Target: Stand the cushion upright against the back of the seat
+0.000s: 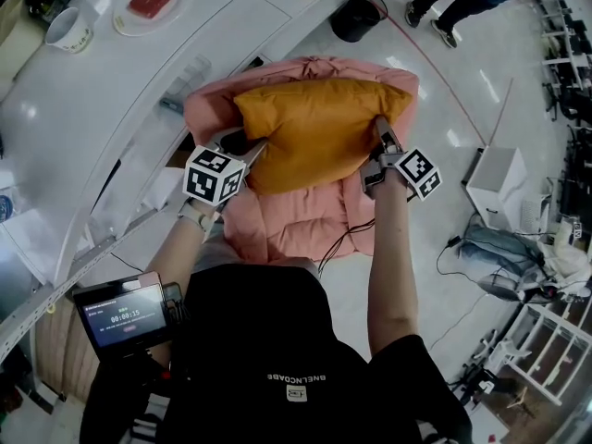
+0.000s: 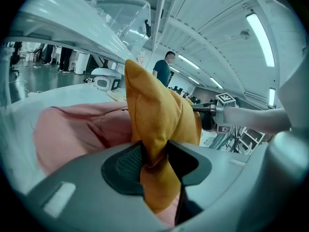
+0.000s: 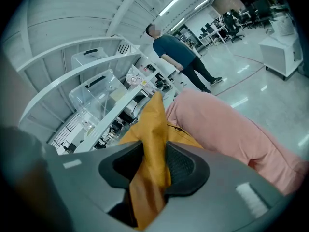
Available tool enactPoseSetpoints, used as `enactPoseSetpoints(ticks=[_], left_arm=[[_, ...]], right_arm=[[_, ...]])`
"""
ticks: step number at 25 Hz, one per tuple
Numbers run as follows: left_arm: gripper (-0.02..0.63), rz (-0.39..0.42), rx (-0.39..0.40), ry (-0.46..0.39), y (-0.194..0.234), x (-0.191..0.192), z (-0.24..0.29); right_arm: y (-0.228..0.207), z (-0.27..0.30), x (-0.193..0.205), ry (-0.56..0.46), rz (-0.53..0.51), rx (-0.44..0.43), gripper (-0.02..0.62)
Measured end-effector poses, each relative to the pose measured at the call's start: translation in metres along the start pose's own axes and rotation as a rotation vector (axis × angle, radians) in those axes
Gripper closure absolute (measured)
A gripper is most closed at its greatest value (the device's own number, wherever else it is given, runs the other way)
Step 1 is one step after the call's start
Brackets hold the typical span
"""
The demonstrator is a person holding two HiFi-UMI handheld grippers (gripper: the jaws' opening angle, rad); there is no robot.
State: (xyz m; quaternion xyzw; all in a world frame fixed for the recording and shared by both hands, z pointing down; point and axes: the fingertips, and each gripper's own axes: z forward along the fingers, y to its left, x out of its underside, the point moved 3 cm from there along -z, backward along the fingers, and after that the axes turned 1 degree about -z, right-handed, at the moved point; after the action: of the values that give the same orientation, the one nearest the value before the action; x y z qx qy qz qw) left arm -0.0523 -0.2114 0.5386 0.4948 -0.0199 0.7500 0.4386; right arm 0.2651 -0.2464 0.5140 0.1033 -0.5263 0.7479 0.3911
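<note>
The head view looks steeply down from above the person, fairly near, taking in the whole cushion [image 1: 314, 128] and the pink seat [image 1: 296, 225]. The left gripper view sits very close at the cushion's left end and faces right, toward the right gripper [image 2: 199, 109]. The right gripper view is equally close at the right end and faces left, toward the white counter [image 3: 104, 122]. All three share the cushion and seat.

The screen [image 1: 123, 315] of the device at the lower left of the head view shows a timer reading 00:00:15, under a line of print too small to read. The black shirt [image 1: 298, 377] carries a row of white capitals, upside down here and not surely legible. The left cube [image 1: 214, 176] and right cube [image 1: 418, 173] bear black-and-white square codes.
</note>
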Motion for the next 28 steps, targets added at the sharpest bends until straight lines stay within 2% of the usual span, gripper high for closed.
enactPoseSetpoints(ticks=[6,10,11,15,16,22,28], left_arm=[[0.405,0.031,-0.048,0.029,0.006,-0.008,-0.006],[0.402,0.060,-0.069,0.012,0.007,-0.014,-0.009],[0.402,0.061,-0.072,0.005,0.009,-0.015,-0.010],[0.402,0.050,-0.082,-0.048,0.013,-0.025,-0.019],[0.402,0.047,-0.085,-0.062,0.013,-0.029,-0.023],[0.402,0.052,-0.110,-0.116,0.002,-0.041,-0.051],[0.407,0.040,-0.123,-0.156,-0.006,-0.037,-0.071]], right_arm=[[0.012,0.001,-0.009,-0.008,-0.023,0.021,0.432],[0.010,0.000,-0.015,-0.042,0.001,0.054,0.408],[0.010,0.000,-0.017,-0.056,0.011,0.057,0.397],[0.021,0.002,-0.025,-0.114,0.082,0.022,0.257],[0.024,0.001,-0.026,-0.122,0.087,0.022,0.242],[0.039,-0.019,-0.029,-0.151,0.040,0.069,0.196],[0.051,-0.033,-0.020,-0.183,0.007,0.067,0.177]])
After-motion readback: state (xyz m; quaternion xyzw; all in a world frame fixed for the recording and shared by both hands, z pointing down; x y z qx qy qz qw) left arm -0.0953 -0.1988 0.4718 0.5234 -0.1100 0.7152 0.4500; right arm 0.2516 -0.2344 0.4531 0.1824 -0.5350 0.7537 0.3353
